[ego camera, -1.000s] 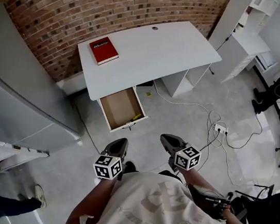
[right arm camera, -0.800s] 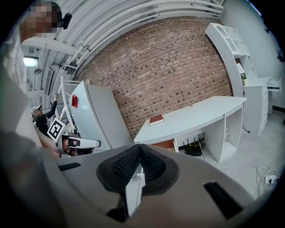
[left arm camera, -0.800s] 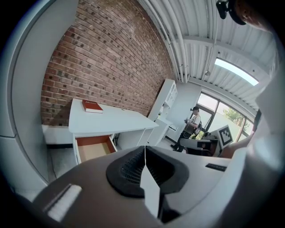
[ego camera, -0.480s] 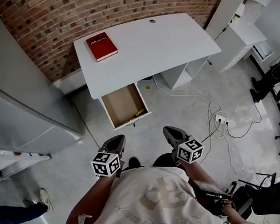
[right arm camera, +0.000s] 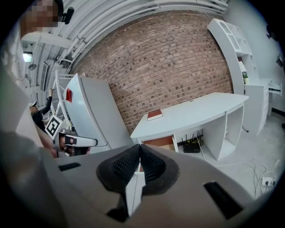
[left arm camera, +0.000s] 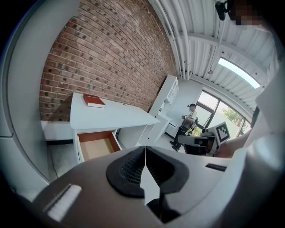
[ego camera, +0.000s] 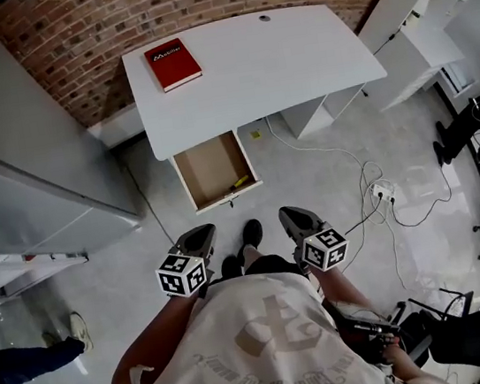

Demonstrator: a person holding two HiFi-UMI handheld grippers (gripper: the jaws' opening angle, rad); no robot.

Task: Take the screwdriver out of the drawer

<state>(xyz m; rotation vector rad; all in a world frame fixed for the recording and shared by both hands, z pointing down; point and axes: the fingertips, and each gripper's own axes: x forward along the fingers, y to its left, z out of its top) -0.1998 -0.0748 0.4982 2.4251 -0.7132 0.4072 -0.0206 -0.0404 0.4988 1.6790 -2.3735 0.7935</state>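
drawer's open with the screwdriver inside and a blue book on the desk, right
Not quite: the book on the desk is red, not blue, as the head view shows. The drawer is open with the screwdriver inside.

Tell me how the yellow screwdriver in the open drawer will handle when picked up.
The screwdriver looks small and slim beside the drawer, so probably light and stiff. Its long narrow shape suggests it may roll or pivot if nudged. It lies near the drawer's front wall, so a grab may be cramped.

Bright daylight enters through the windows (left arm camera: 210, 102); fisheye bending and dark corners ring both gripper views.
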